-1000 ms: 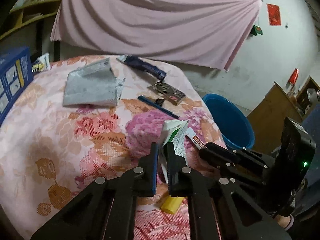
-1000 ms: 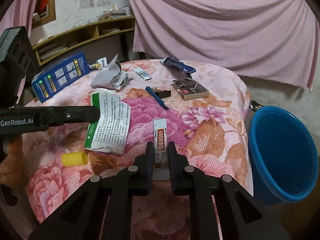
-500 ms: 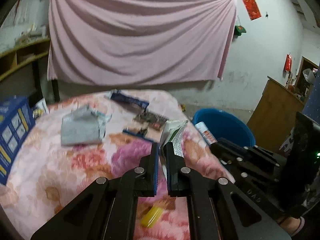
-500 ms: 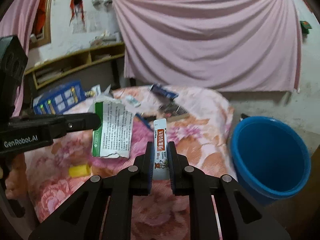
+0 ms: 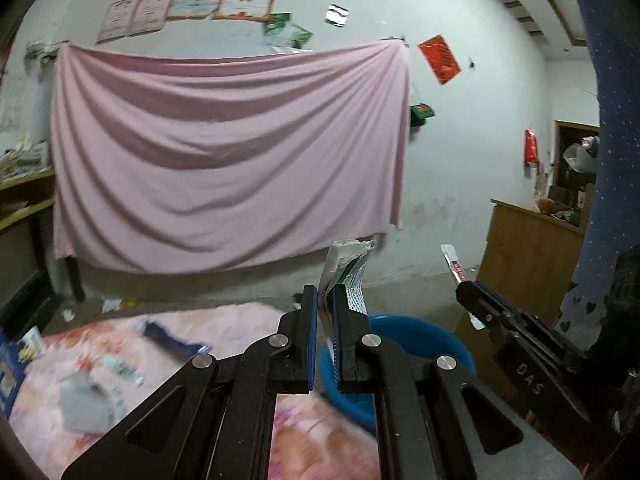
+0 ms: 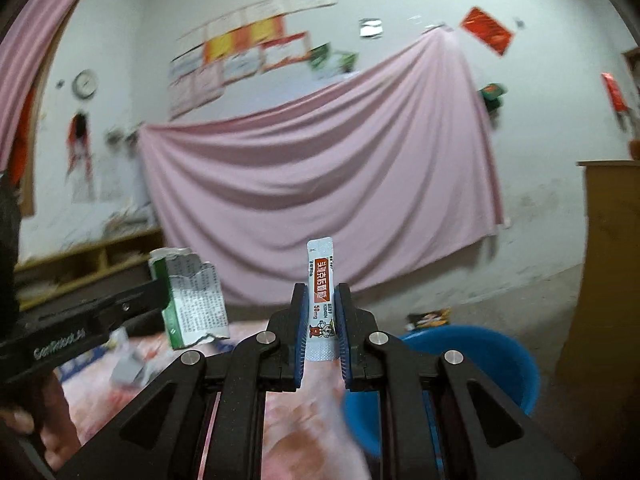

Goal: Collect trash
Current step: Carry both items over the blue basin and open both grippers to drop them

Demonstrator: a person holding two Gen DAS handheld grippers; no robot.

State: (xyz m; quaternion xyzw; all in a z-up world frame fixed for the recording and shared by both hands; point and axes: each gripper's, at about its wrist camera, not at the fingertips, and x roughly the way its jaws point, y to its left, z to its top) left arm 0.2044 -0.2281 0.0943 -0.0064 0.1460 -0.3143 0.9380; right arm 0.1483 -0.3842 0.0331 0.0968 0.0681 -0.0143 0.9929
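Note:
My left gripper (image 5: 326,300) is shut on a torn green-and-white paper wrapper (image 5: 347,276), held up in the air; the wrapper also shows in the right wrist view (image 6: 192,300). My right gripper (image 6: 322,300) is shut on a white sachet with a red label (image 6: 320,300), also raised; the sachet shows in the left wrist view (image 5: 454,264). A blue basin (image 6: 480,364) stands on the floor below and to the right of both grippers, beside the floral-covered table (image 5: 140,412).
On the table lie a grey crumpled wrapper (image 5: 84,402), a dark blue wrapper (image 5: 168,336) and a blue box (image 5: 6,372) at the left edge. A wooden cabinet (image 5: 528,256) stands right of the basin. A pink sheet (image 5: 224,160) hangs on the far wall.
Both grippers have lifted their items off the table and tilted upward. The table has dropped low in both views and the basin now lies just under the fingers.

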